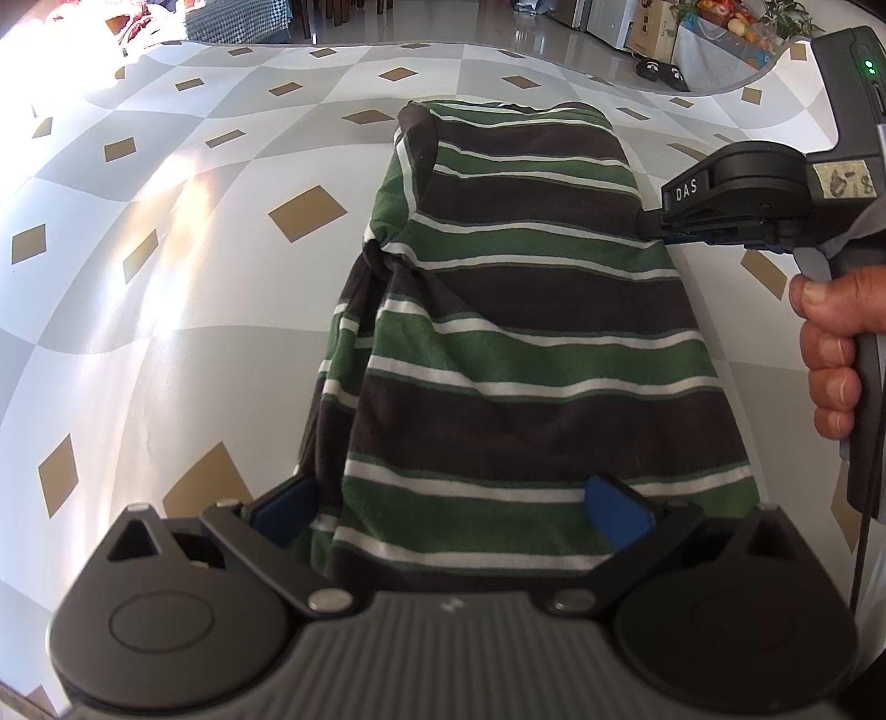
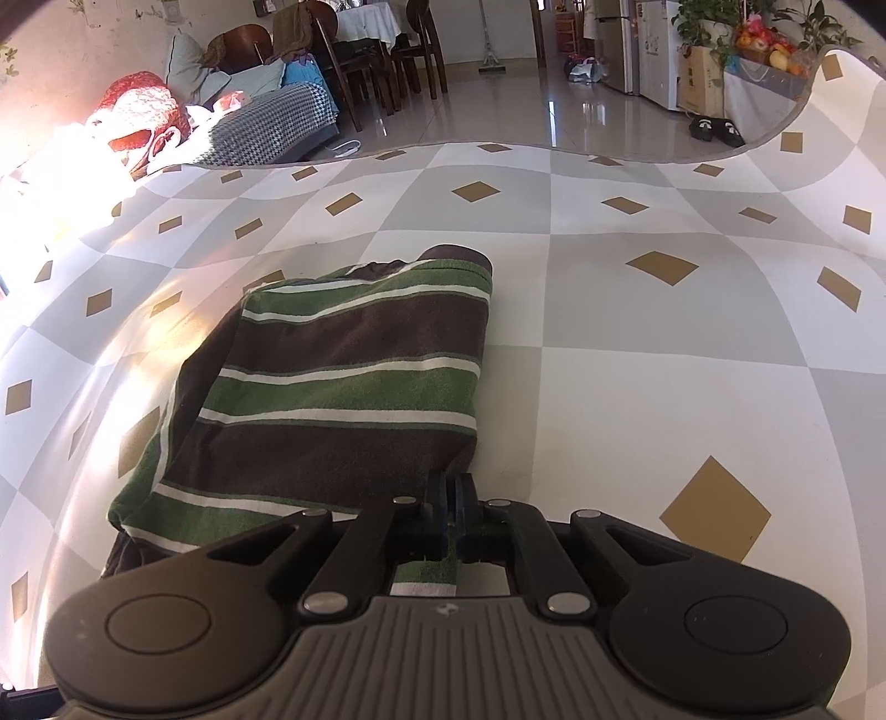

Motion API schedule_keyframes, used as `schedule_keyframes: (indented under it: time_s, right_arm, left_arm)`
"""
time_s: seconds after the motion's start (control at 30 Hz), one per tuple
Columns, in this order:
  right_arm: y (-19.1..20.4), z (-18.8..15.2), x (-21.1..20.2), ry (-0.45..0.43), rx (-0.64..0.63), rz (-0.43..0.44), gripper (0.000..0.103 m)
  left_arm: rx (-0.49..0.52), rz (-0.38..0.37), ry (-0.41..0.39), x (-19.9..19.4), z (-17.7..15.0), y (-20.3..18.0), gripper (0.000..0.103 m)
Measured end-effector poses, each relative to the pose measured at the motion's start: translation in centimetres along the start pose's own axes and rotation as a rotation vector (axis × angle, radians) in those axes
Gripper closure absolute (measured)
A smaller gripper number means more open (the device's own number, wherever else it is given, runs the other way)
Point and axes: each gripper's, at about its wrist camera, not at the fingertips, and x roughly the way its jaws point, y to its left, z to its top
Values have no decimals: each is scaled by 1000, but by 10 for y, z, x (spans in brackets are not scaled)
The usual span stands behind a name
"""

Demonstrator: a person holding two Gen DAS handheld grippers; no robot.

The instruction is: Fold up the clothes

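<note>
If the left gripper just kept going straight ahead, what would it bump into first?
The striped shirt. The left gripper is open, its blue pads on either side of the shirt's near end, so going on would probably push straight into the cloth. How high it rides above the table is hard to tell.

A lived-in home, seen across a counter (image 2: 637, 343) covered in a grey and white checked cloth with gold diamonds. Beyond it is a glossy tiled floor (image 2: 498, 105). Dark wooden dining chairs (image 2: 382, 55) stand around a table with a white cloth. A sofa (image 2: 266, 124) with a houndstooth throw holds cushions and heaped clothes. A fridge (image 2: 614, 44), potted plants (image 2: 703, 22), a bowl of fruit (image 2: 769, 47) and a pair of black slippers (image 2: 717, 130) stand at the far side.
</note>
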Motion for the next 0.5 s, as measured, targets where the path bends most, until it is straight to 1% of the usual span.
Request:
schedule_keyframes:
  time_s: [0.3,0.5]
  right_arm:
    - [-25,1,-14,-12,53,-87,100]
    - [-57,-3,-27,-3,112,-223,100]
  left_arm:
    - [0,-39,-17,-3,4,-4,0]
    - [-15,-18,-16,-3,6,-2,0]
